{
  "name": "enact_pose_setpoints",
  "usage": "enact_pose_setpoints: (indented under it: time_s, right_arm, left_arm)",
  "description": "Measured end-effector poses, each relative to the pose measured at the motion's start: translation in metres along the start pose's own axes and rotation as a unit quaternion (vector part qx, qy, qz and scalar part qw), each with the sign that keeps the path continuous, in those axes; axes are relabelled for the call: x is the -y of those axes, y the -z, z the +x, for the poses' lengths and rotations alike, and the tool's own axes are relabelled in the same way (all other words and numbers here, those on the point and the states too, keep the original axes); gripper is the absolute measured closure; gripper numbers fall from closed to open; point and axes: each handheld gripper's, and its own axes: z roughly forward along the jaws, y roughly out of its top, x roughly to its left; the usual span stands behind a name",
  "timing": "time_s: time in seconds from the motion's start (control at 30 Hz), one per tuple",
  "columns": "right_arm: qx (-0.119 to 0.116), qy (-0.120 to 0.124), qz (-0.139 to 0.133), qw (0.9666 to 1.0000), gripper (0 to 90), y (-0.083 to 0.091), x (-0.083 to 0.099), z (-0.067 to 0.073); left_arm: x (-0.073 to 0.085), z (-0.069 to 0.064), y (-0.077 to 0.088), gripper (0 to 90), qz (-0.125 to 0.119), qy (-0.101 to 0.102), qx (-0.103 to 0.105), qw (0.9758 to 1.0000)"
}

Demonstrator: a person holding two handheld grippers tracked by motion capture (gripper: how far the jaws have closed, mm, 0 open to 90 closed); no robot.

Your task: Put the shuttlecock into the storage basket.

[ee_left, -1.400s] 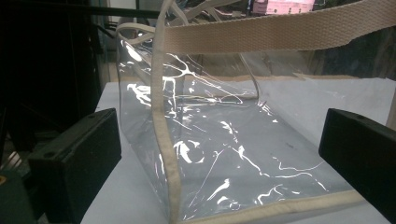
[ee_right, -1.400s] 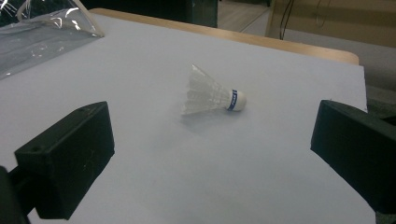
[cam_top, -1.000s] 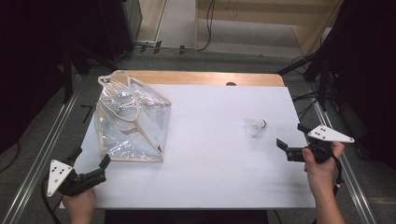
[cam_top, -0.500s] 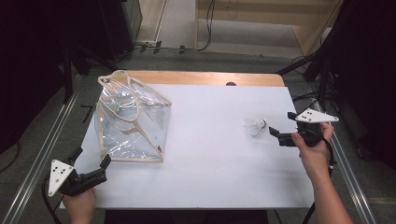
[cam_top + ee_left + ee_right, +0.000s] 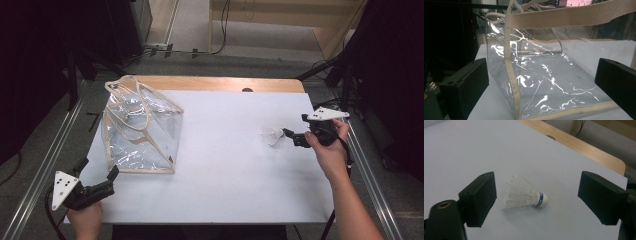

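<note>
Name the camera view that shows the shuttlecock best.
The right gripper view: the shuttlecock lies close up on its side between the open fingers, feathers and blue-banded cork plain. In the high view it is a small white blur just ahead of the right gripper.

Clear tote bag (image 5: 544, 82) cut off at the top, right and bottom edges of the left gripper view, print on shuttlecock (image 5: 529, 196) blue band too small to read, person's forearms cropped at the high view's bottom edge

Left hand-held gripper (image 5: 97, 177) — held low at the near left, jaws apart, grey plate up. Right hand-held gripper (image 5: 291, 137) — forearm stretched forward, jaws just closing partway, gripping nothing.
</note>
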Motion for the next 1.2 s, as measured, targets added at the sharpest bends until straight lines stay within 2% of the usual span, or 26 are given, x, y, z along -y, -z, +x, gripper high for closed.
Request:
enact_pose_setpoints:
  time_s: [0.07, 0.1, 0.13, 0.2, 0.23, 0.27, 0.3, 0.33, 0.4, 0.43, 0.5, 0.67, 0.7, 0.8, 0.9, 1.07, 1.2]
  right_arm:
    - [0.005, -0.01, 0.013, 0.9999, 25.5, -0.006, 0.001, -0.003]
    - [0.005, -0.01, 0.013, 0.9999, 25.5, -0.006, 0.001, -0.003]
    - [-0.003, -0.019, 0.022, 0.9996, 31.6, -0.011, 0.003, -0.006]
    - [-0.004, -0.023, 0.031, 0.9992, 44.2, -0.015, 0.006, -0.006]
    - [-0.004, -0.023, 0.031, 0.9992, 44.2, -0.015, 0.006, -0.006]
    - [-0.013, -0.028, 0.038, 0.9988, 54.1, -0.018, 0.009, -0.006]
    - [-0.013, -0.028, 0.038, 0.9988, 54.1, -0.018, 0.009, -0.006]
    - [-0.023, -0.032, 0.039, 0.9984, 65.8, -0.019, 0.012, -0.006]
    - [-0.02, -0.023, 0.047, 0.9984, 74.4, -0.021, 0.015, -0.004]
    - [-0.02, -0.023, 0.047, 0.9984, 74.4, -0.021, 0.015, -0.004]
    - [-0.026, -0.013, 0.064, 0.9975, 83.9, -0.026, 0.017, -0.003]
    - [-0.037, 0.005, 0.094, 0.9949, 87.2, -0.035, 0.018, 0.001]
    - [-0.037, 0.005, 0.094, 0.9949, 87.2, -0.035, 0.018, 0.001]
    - [-0.048, 0.009, 0.116, 0.9921, 87.3, -0.043, 0.021, 0.004]
    - [-0.047, 0.007, 0.131, 0.9903, 87.4, -0.048, 0.021, 0.006]
    - [-0.048, 0.01, 0.133, 0.9899, 87.3, -0.054, 0.02, 0.007]
    - [-0.044, 0.003, 0.13, 0.9906, 87.3, -0.058, 0.02, 0.005]
  left_arm:
    - [0.0, 0.0, 0.0, 0.0, 0.0, 0.0, 0.0, 1.0]
    - [0.0, 0.0, 0.0, 0.0, 0.001, -0.001, 0.0, 1.0]
    - [0.0, 0.0, 0.0, 0.0, 0.001, -0.001, 0.0, 1.0]
    - [0.0, 0.0, 0.0, 0.0, 0.001, -0.001, 0.0, 1.0]
    - [0.0, 0.0, 0.0, 0.0, 0.001, -0.001, 0.0, 1.0]
    - [0.0, 0.0, 0.0, 0.0, 0.001, -0.001, 0.0, 1.0]
    - [0.0, 0.0, 0.0, 0.0, 0.001, -0.001, 0.0, 1.0]
    - [0.0, 0.0, 0.0, 0.0, 0.001, -0.003, -0.001, 1.0]
    - [0.0, -0.001, 0.0, 0.0, 0.001, -0.004, 0.0, 1.0]
    - [0.0, -0.001, 0.0, 0.0, 0.001, -0.004, 0.0, 1.0]
    - [0.0, -0.001, 0.0, 0.0, 0.001, -0.004, 0.0, 1.0]
    - [0.0, -0.001, 0.0, 0.0, 0.001, -0.003, -0.001, 1.0]
    - [0.0, -0.001, 0.0, 0.0, 0.001, -0.003, -0.001, 1.0]
    - [0.0, -0.001, 0.0, 0.0, 0.001, -0.003, 0.0, 1.0]
    - [0.0, -0.001, 0.0, 0.0, 0.001, -0.003, 0.0, 1.0]
    - [0.0, -0.001, 0.0, 0.0, 0.001, -0.003, 0.0, 1.0]
    - [0.0, -0.001, -0.001, 0.0, 0.002, -0.004, 0.0, 1.0]
